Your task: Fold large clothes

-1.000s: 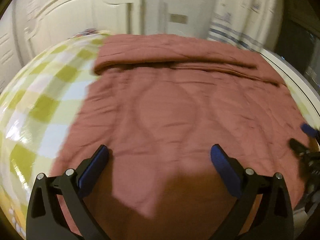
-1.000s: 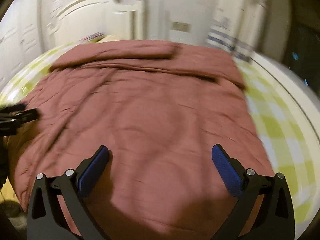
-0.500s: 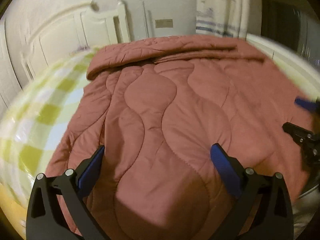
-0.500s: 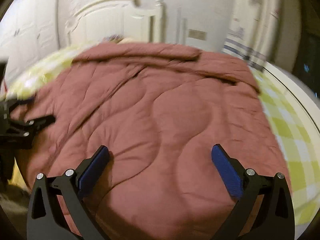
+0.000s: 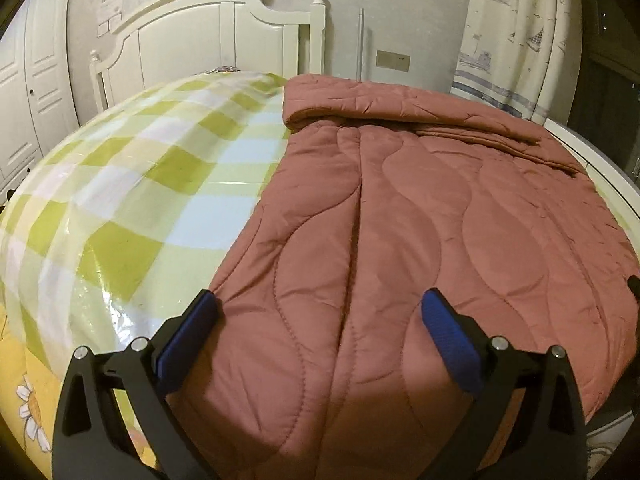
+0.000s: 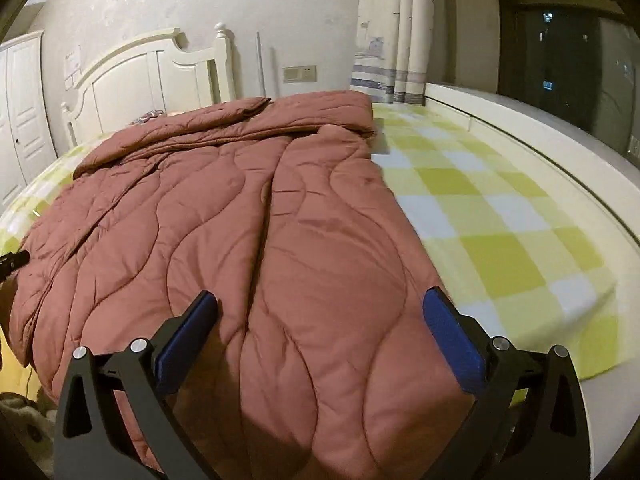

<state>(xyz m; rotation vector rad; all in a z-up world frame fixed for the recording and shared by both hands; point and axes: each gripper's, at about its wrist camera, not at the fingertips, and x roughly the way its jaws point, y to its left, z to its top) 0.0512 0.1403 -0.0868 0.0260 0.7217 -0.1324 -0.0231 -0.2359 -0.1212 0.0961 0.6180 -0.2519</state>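
A rust-red quilt (image 5: 420, 220) lies spread along the bed (image 5: 120, 184), running from the foot edge up toward the headboard (image 5: 224, 36). Its far end is already turned back on itself in a thick band near the headboard, so it seems one fold is made and the next is being lined up. The near end drapes over the foot edge of the bed, probably left there so both corners can be reached from where the person stands.

The left hand-held gripper (image 5: 320, 332) hovers over the quilt's near left corner, its blue pads (image 5: 188, 340) spread wide with nothing between them. The right hand-held gripper (image 6: 320, 332) sits the same way over the near right corner, jaws apart and empty. Each tool shows as a dark tip at the edge of the other's view, so they stand at opposite sides of the quilt's near end, well apart. That spacing suits taking both near corners at once and carrying them up to meet the folded band.

On either side of the quilt the green checked sheet (image 6: 500, 216) is bare. No box, basket or other container is in view.
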